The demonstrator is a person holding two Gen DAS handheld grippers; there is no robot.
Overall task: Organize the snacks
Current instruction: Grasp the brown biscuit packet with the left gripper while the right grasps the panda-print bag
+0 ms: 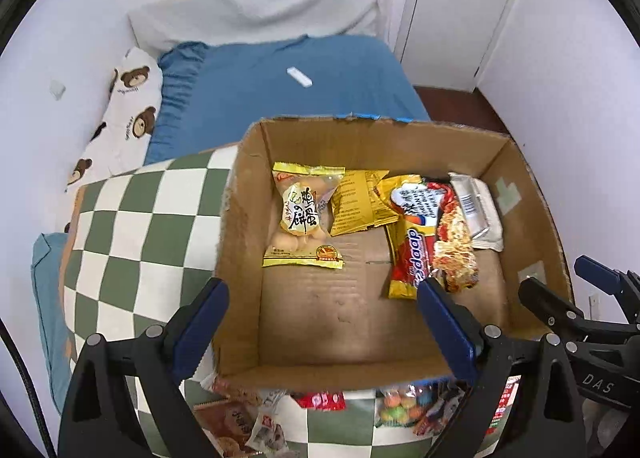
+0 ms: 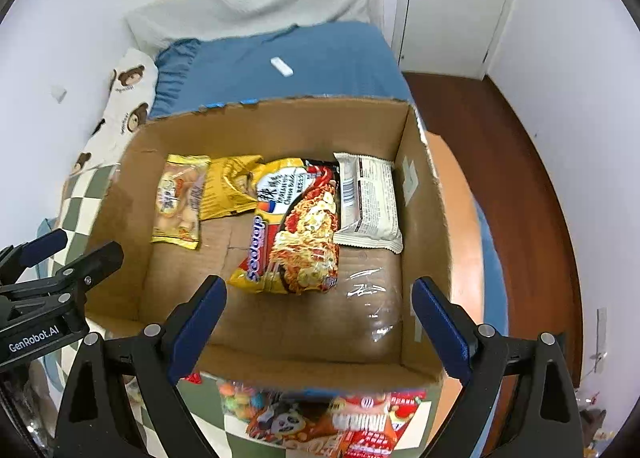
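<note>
Noodle packet lengthwise toward box back.

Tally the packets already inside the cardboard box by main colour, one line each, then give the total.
Inside the cardboard box:
Yellow with clear window, biscuit packet: 1
Plain yellow packet: 1
Red and yellow noodle packet: 1
White packet: 1
Total: 4

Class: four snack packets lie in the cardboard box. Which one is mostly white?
The white packet at the right end of the row, beside the box wall. It partly lies under the red-and-yellow noodle packet; the two packets further left are yellow.
</note>
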